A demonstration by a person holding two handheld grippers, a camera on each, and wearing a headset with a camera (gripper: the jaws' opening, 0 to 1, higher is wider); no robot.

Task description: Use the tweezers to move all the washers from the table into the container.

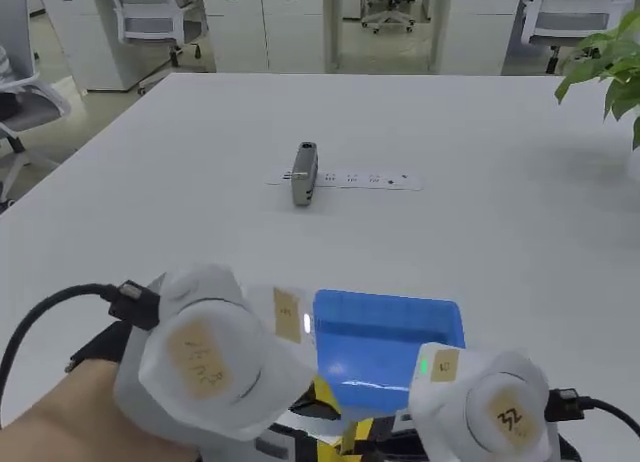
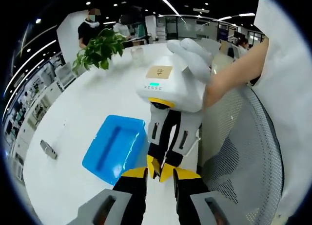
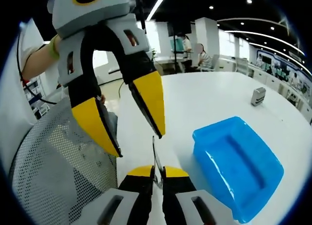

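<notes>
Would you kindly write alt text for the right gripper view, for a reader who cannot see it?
The right gripper, jaws shut on thin tweezers, points across a white table. The left gripper, jaws open, hangs at the upper left; a blue container sits at the right.

A white table (image 1: 480, 232) takes most of the picture. Near its close edge stands a blue container (image 1: 390, 332). The left gripper (image 1: 322, 394) is at the lower left, with a person's arm (image 1: 60, 422) behind it. The right gripper (image 1: 358, 434) is at the lower right, a green light on its body. Their yellow tips lie just beside the container's near wall, mostly hidden under the white bodies. Further away a small grey device (image 1: 305, 172) rests on a white strip (image 1: 370, 180). Green leaves (image 1: 610, 67) come in from the right.
</notes>
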